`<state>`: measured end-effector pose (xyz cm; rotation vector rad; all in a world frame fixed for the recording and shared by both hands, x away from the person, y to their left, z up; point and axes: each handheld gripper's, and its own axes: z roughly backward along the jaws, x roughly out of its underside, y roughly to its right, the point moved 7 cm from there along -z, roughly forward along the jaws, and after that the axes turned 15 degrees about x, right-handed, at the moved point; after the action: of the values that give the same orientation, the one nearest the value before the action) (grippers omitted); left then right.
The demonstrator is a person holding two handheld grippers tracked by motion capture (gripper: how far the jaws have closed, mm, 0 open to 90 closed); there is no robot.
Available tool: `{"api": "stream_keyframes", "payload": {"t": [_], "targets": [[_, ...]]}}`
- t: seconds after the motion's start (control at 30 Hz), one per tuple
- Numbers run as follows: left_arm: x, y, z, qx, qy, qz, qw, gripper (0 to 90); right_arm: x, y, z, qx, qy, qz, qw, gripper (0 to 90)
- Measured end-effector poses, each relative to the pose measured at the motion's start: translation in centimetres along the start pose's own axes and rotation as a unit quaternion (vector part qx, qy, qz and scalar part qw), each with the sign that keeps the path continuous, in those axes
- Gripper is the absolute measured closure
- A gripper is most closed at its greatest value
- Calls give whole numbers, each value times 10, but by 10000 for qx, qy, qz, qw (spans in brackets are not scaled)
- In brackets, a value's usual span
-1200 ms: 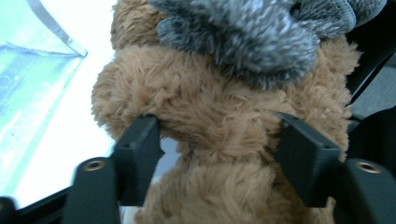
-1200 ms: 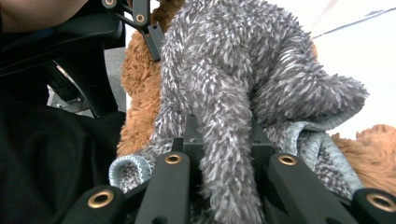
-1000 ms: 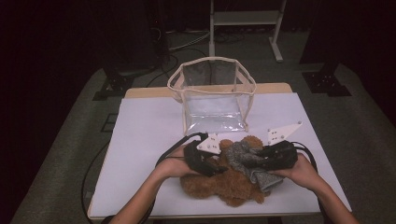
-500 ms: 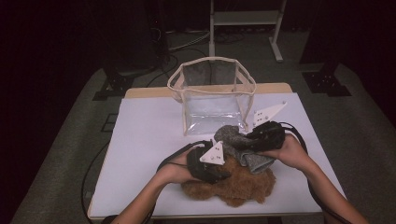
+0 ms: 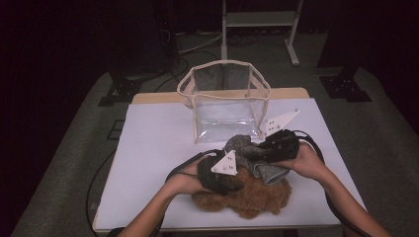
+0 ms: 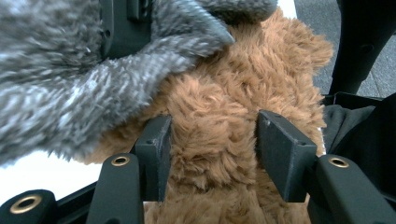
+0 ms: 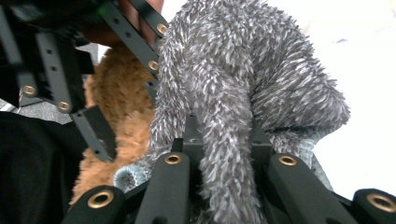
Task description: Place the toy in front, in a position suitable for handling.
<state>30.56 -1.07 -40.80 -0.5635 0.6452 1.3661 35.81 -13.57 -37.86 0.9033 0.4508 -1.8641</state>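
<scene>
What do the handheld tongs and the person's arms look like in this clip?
Both tongs, left and right, have black bodies, and each carries a pale three-cornered plate on top and trails a black cable. Up close, the jaws are flat black bars joined by brass-coloured rivets. The forearms are bare, with no sleeves in sight.

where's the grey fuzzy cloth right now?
High view: the grey cloth is pinched in the right gripper, front-centre of the table, draped over the brown cloth, just in front of the clear bag.
</scene>
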Motion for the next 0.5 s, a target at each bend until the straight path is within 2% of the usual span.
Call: {"api": "stream_keyframes", "payload": {"t": [0.1,0.13,0.23,0.37,0.43,0.5], "targets": [[0,-1,0,10,12,7,10000,461,6,5,0,141,-114,-25,9998,754],[0,-2,0,8,20,7,10000,458,13,7,3,134,-109,-165,9997,754],[1,-5,0,-6,3,46,10000,450,18,1,12,62,20,-217,9997,753],[2,-8,2,-73,-42,97,9999,446,26,-14,19,-70,56,-136,9999,753],[3,-10,3,-109,-94,82,9999,437,34,-16,17,-19,-51,-104,9999,753],[5,-12,7,-153,-134,106,9997,421,39,-13,15,-31,-33,-231,9997,754]]}}
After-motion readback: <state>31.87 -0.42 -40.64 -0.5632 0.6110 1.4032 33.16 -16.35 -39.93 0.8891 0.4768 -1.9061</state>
